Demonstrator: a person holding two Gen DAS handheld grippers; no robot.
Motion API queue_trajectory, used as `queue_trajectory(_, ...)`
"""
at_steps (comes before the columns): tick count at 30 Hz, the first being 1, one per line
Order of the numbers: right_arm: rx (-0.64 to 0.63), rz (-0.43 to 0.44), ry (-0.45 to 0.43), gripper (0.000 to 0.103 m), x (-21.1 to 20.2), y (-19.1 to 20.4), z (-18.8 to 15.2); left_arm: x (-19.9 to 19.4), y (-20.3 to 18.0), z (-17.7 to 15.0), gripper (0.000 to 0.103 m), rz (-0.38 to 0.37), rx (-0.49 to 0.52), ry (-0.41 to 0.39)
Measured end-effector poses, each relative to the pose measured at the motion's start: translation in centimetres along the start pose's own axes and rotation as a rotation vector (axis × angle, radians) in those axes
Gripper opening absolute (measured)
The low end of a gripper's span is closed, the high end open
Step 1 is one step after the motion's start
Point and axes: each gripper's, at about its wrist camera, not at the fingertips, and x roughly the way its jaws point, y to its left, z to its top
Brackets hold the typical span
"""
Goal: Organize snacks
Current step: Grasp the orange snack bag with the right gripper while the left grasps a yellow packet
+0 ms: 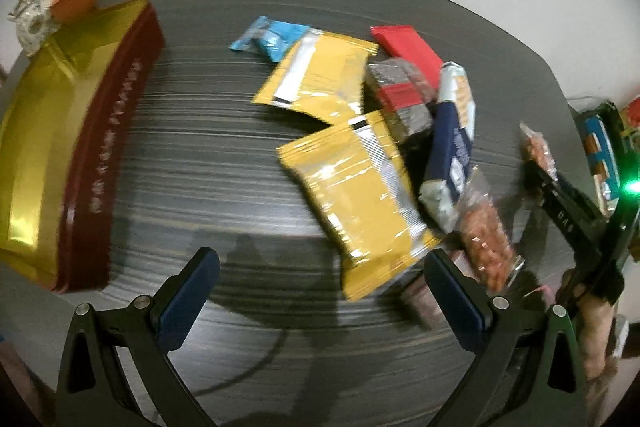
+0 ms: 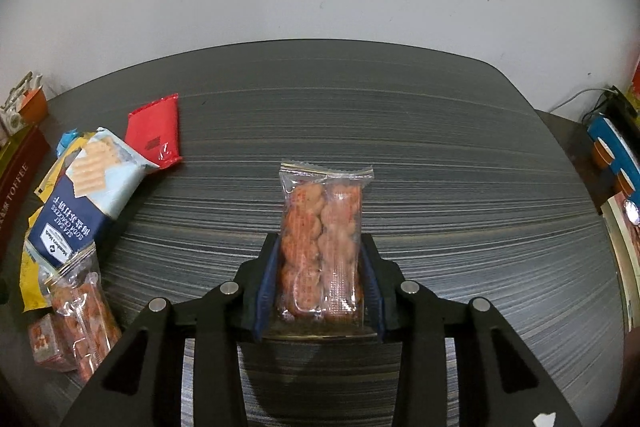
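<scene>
Snacks are mostly unsorted as far as I can judge: one pile lies jumbled on the table (image 1: 160,155), and only a single packet is in hand.

My right gripper (image 2: 320,279) has its fingers clenched on a clear packet of orange crackers (image 2: 322,227), pads pressing both long sides, with the packet's sealed end pointing to 12 o'clock over bare table. In the left wrist view that packet sits at about 3 o'clock, apart from the heap.

My left gripper (image 1: 320,291) has its fingers released and wide, with nothing between them. It hangs over the near corner of a yellow packet (image 1: 360,195), and I cannot tell whether it touches it.

Left to sort, I count in the heap:
- a second yellow packet (image 1: 320,75) at about 12 o'clock
- a blue packet (image 1: 272,37) behind it
- a red packet (image 1: 404,51)
- a soda cracker pack (image 1: 454,143)
- a grey-and-red bar (image 1: 400,99)
- another clear cracker packet (image 1: 486,239)

A gold and maroon tin (image 1: 60,131) lies at 9 o'clock. It may be the destination, but nothing shows that it is, and I see no snack in it.
</scene>
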Motion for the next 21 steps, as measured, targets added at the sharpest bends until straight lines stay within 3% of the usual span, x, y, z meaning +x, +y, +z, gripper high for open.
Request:
queue_trajectory(5, 0.0, 0.001, 0.0, 0.036, 0.0, 0.0, 0.0, 1.4, -0.8, 0.8, 0.101, -0.008, -0.031, 0.028)
queue_trajectory(16, 0.0, 0.001, 0.001, 0.036, -0.4, -0.3, -0.2, 3.6, -2.2, 3.5, 0.096, 0.07, -0.011, 0.009)
queue_trajectory(21, 0.0, 0.001, 0.001, 0.037, -0.4, -0.3, -0.2, 3.4, -3.0, 4.5, 0.071, 0.103, 0.044, -0.015)
